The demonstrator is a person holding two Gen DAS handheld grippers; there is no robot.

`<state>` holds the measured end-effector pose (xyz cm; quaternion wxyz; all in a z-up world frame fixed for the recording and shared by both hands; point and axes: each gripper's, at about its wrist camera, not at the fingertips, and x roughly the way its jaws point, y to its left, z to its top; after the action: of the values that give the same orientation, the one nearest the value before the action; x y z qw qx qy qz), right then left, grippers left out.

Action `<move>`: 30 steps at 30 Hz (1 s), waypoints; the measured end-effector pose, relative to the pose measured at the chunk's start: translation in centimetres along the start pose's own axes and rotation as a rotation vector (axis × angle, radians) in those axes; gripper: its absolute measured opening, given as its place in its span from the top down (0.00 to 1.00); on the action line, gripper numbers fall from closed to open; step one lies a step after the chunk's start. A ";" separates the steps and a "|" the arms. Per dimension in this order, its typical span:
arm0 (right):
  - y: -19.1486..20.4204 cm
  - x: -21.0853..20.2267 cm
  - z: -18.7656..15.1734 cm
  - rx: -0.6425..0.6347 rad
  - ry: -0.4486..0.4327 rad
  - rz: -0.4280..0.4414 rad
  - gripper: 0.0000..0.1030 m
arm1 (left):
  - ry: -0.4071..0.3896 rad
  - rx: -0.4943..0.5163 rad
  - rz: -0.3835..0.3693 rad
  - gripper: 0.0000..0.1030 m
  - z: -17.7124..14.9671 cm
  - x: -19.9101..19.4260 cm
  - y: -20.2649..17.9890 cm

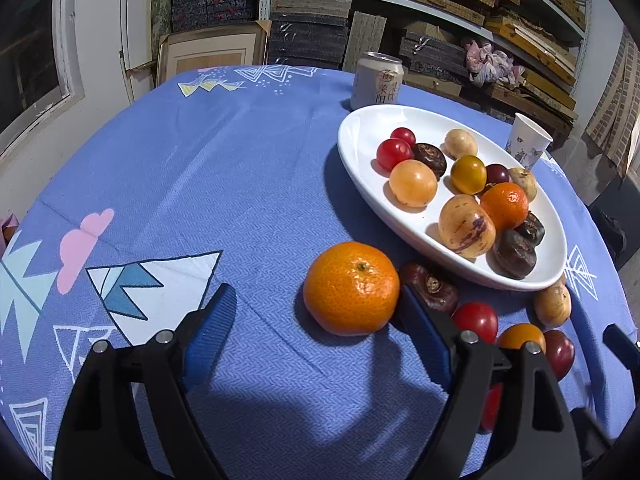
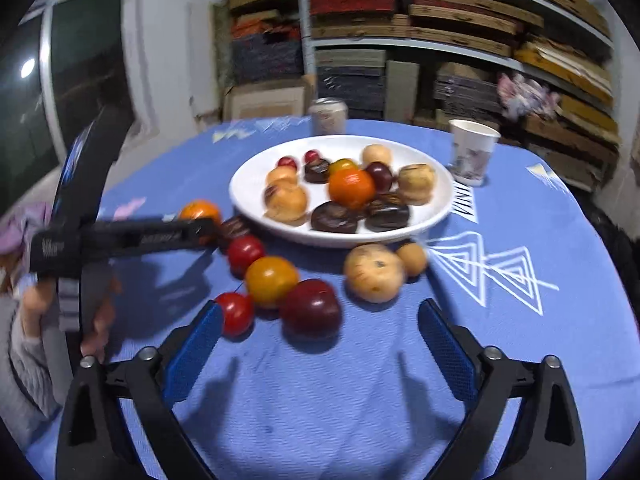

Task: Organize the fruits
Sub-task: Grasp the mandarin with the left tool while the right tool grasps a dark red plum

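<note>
progress: about half | white plate point(image 1: 360, 132) held roughly a dozen fruits | mandarin point(image 1: 351, 288) and about seven others lay on tablecloth point(image 1: 200, 160) | left gripper point(image 1: 316, 312) wide open, empty, bracketing mandarin | right gripper point(image 2: 320, 332) wide open, empty

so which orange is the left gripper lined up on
The loose orange on the cloth, sitting between the open left gripper fingers; the other orange already lies in the plate.

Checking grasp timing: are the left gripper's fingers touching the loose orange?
Cannot tell. In the left wrist view the right finger meets the orange edge, no clear gap.
</note>
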<state>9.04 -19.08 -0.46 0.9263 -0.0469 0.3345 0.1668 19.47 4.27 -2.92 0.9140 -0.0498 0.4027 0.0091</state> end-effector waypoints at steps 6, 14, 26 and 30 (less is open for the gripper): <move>0.2 1.1 0.0 0.011 0.064 0.079 0.47 | 0.001 0.000 0.002 0.20 0.0 0.1 0.0; -0.1 2.0 0.1 0.050 0.098 0.051 0.54 | 0.004 -0.003 -0.001 0.20 0.0 0.1 0.2; -1.0 3.6 0.3 0.126 0.142 0.096 0.60 | 0.010 -0.017 -0.076 0.43 0.3 0.5 0.2; -0.8 3.4 0.2 0.112 0.143 0.104 0.60 | 0.001 0.032 -0.093 0.55 -0.1 -0.1 -0.7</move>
<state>11.93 -18.84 -2.48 0.8913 0.0107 0.4105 0.1920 19.40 3.52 -2.82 0.9139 -0.0541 0.4004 -0.0399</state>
